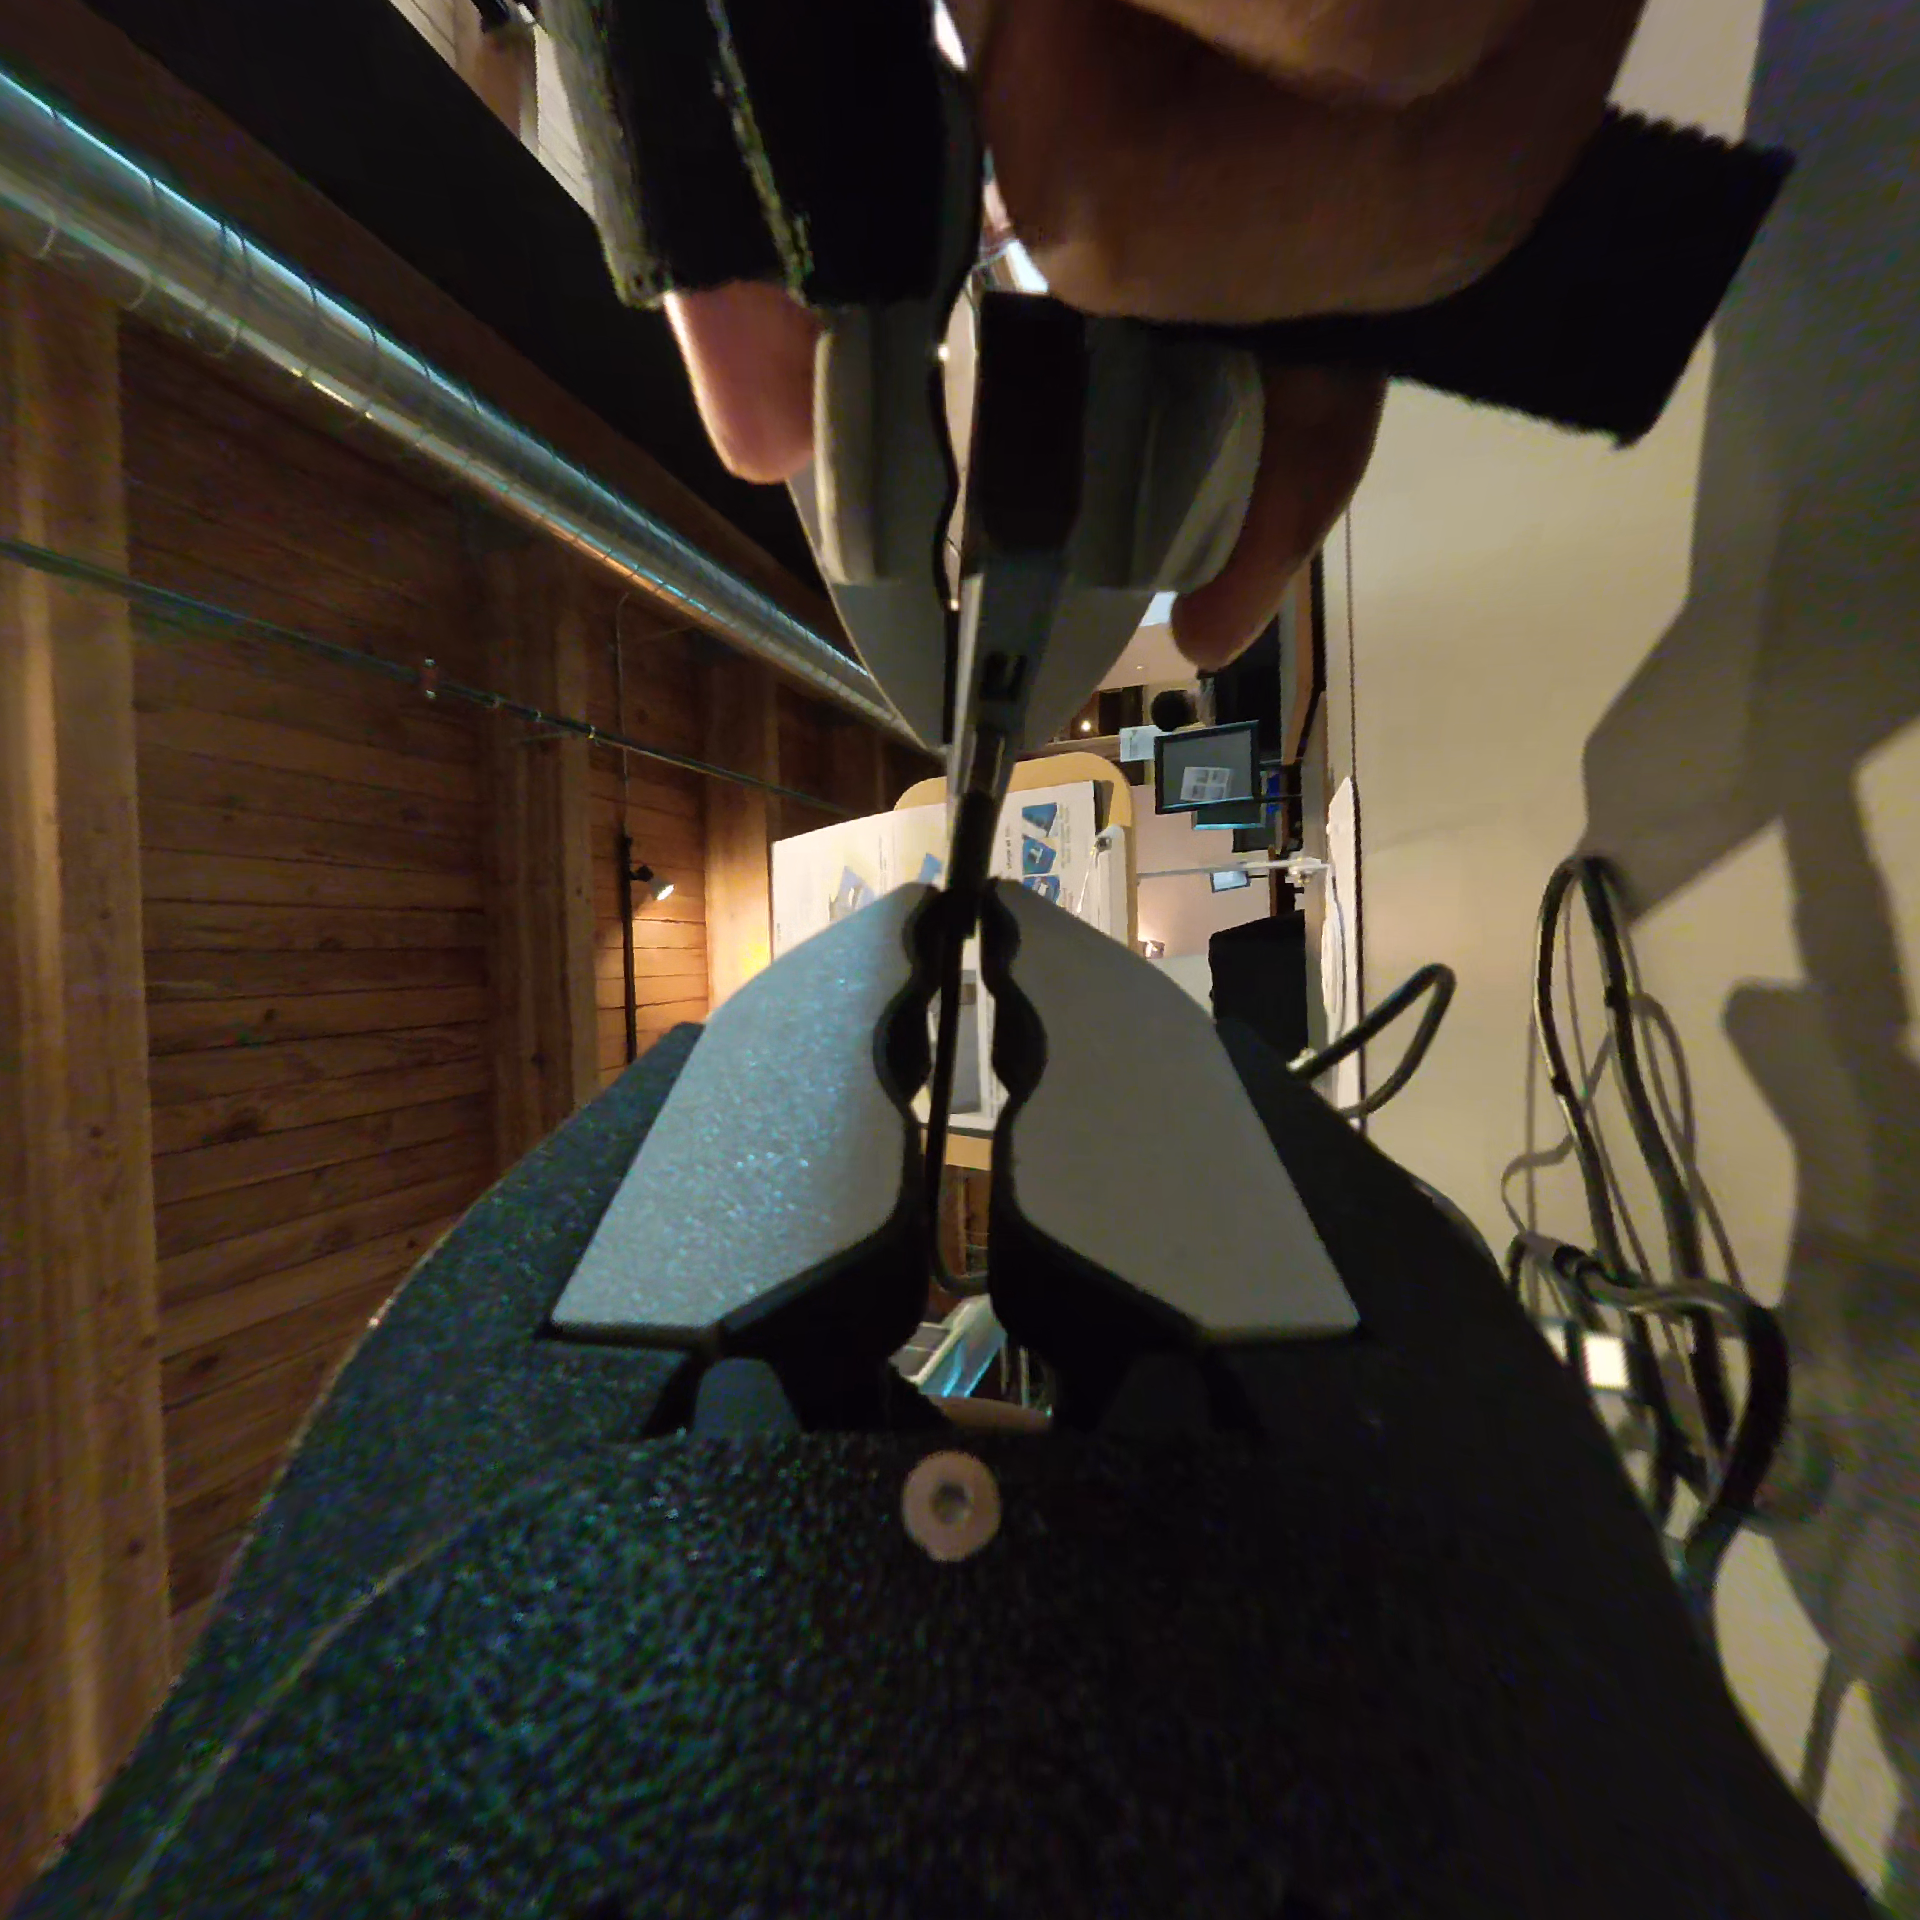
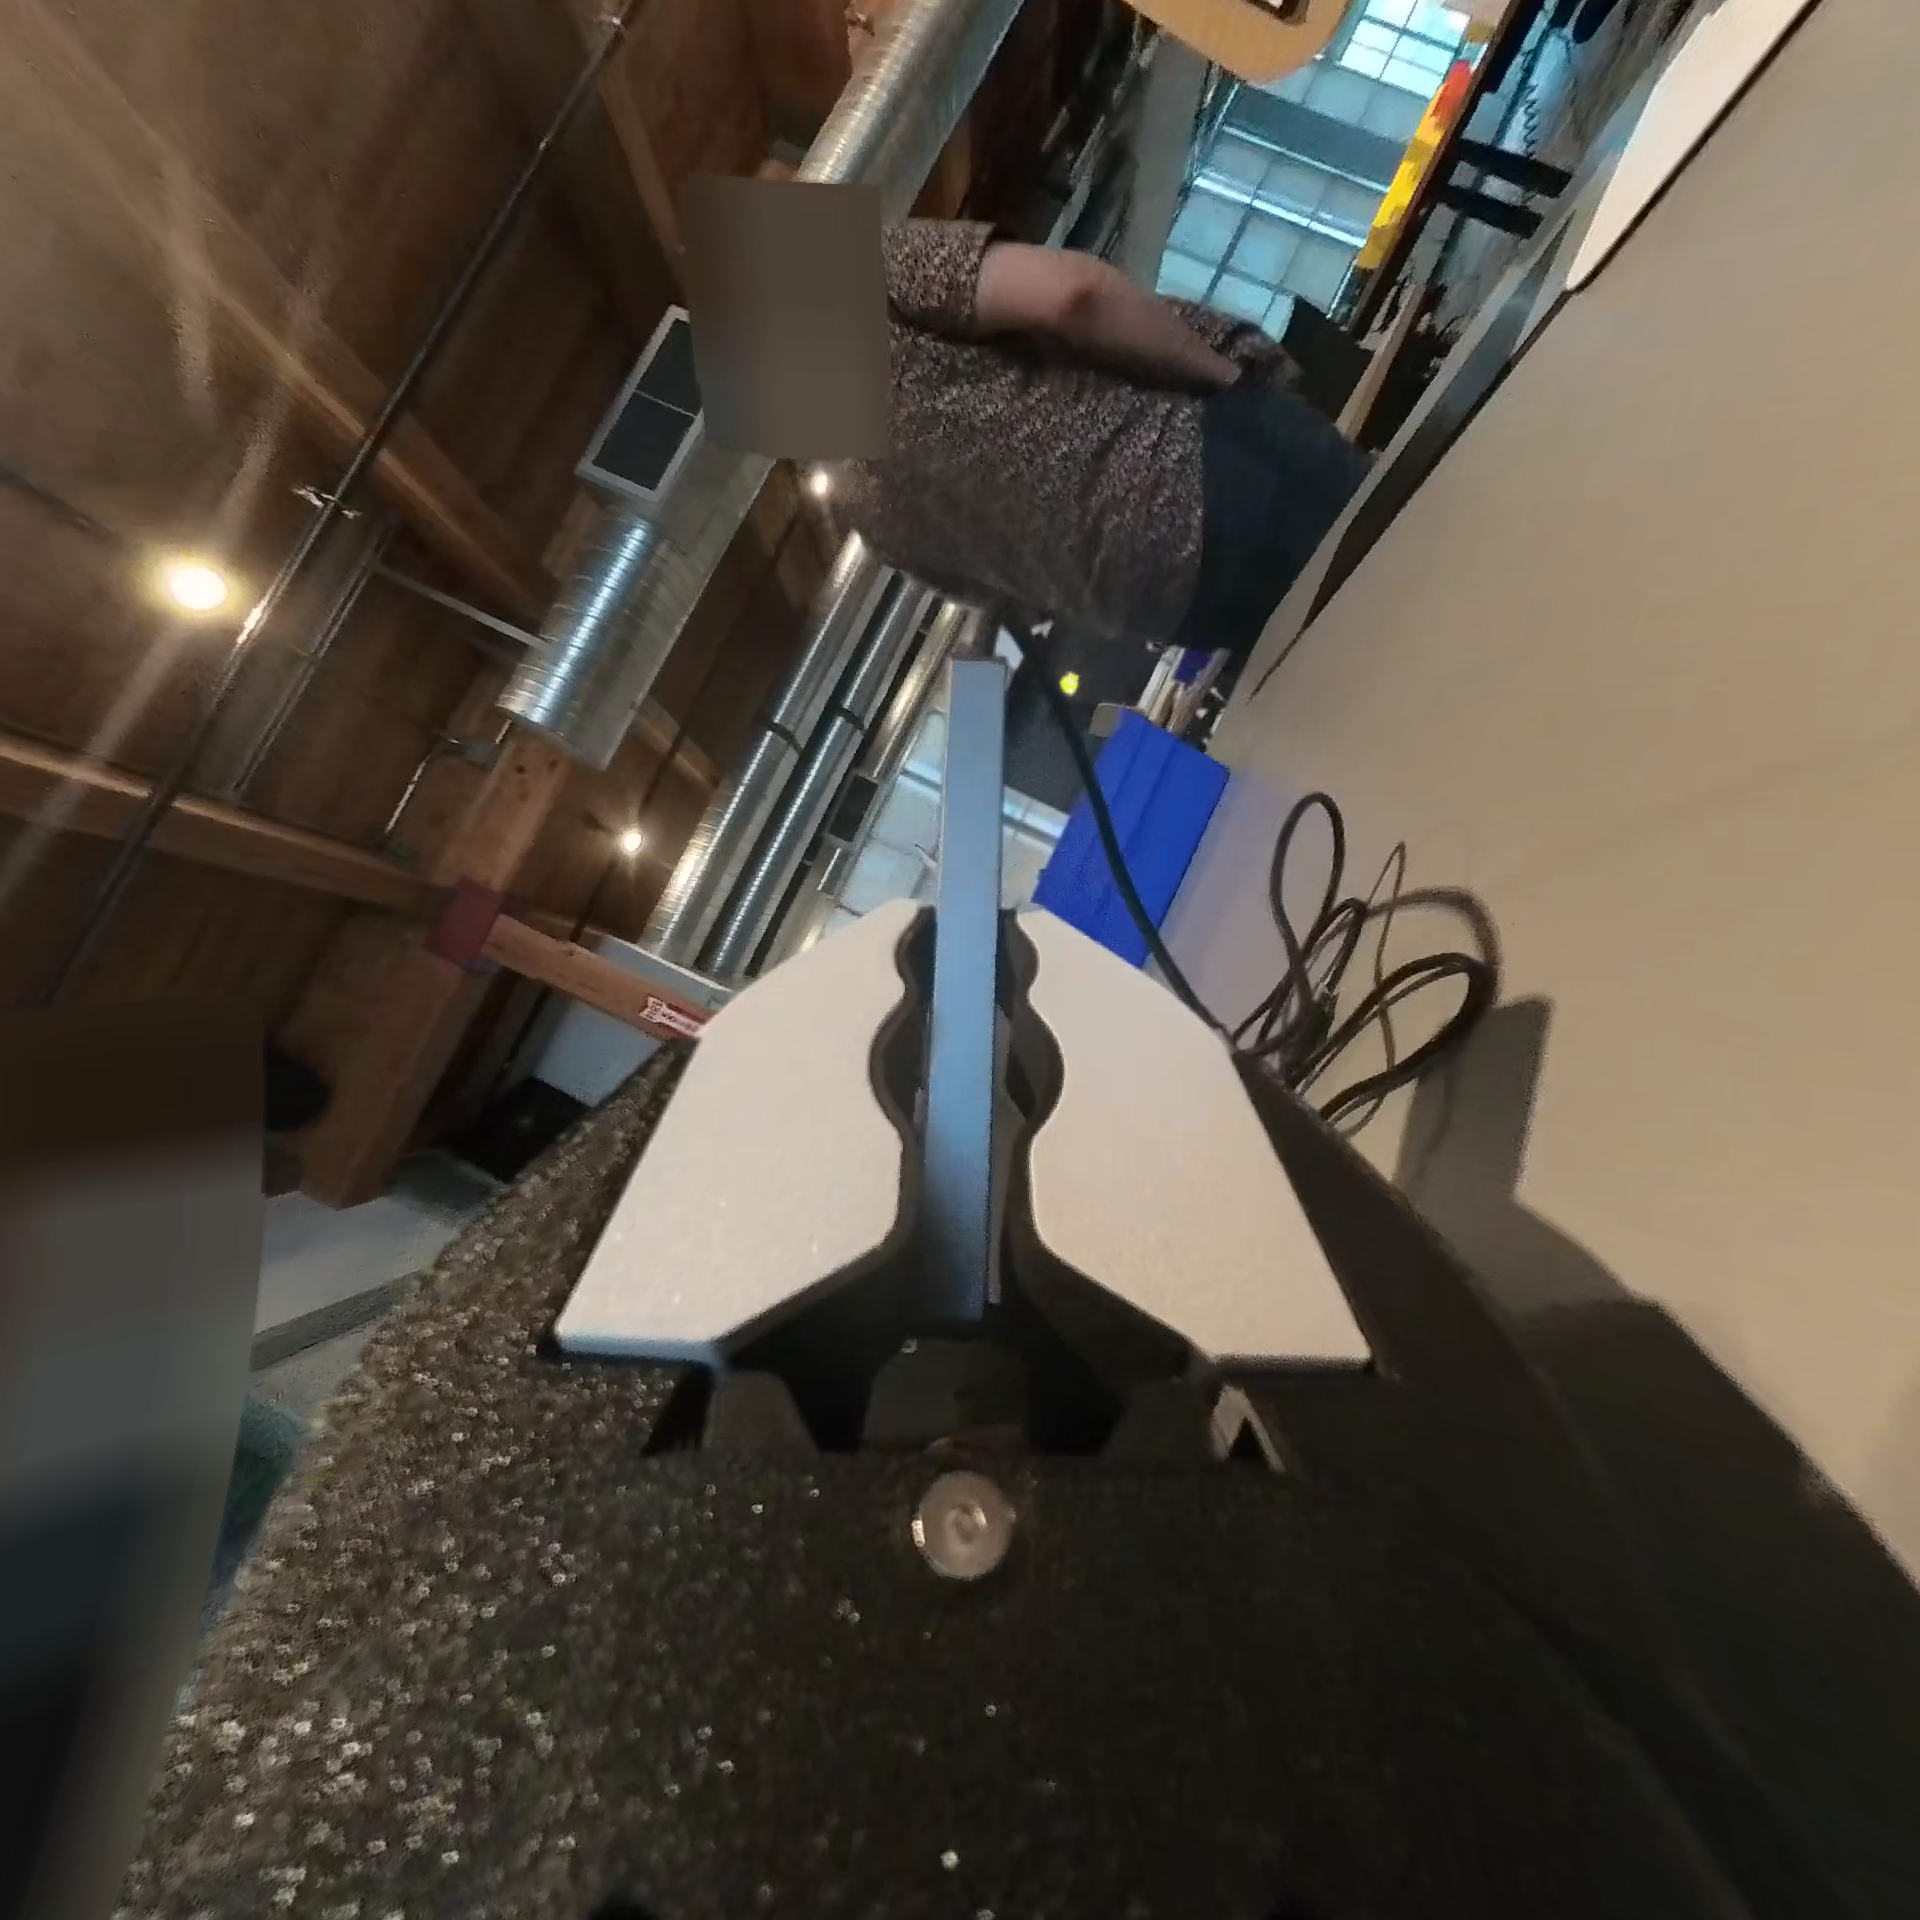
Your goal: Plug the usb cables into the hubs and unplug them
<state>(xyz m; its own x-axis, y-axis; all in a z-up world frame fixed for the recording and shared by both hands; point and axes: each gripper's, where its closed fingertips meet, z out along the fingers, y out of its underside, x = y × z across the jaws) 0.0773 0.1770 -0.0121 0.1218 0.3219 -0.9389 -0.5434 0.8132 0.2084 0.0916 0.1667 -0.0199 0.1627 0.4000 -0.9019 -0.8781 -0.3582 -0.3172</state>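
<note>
In the left wrist view my left gripper [image 1: 961, 906] is shut on a thin black USB cable [image 1: 940, 1091]. The cable's plug [image 1: 982, 774] sticks out past the fingertips and meets the end of a grey hub [image 1: 1003, 623]. I cannot tell whether the plug is seated. The hub is held above by the right gripper [image 1: 966, 717], with a person's hand [image 1: 1247, 156] strapped to it. In the right wrist view my right gripper [image 2: 966, 925] is shut on the flat grey hub [image 2: 971, 810], held edge-on. A black cable [image 2: 1091, 810] runs from the hub's far end.
A white table [image 1: 1507, 675] lies to the right with a bundle of black cables [image 1: 1621, 1195] on it. The right wrist view shows it [image 2: 1662, 727] too, with loose cable loops [image 2: 1351, 966]. A person in a speckled top [image 2: 1039, 436] stands beyond. A blue bin [image 2: 1132, 831] is further back. The grippers are tip to tip, or close to it.
</note>
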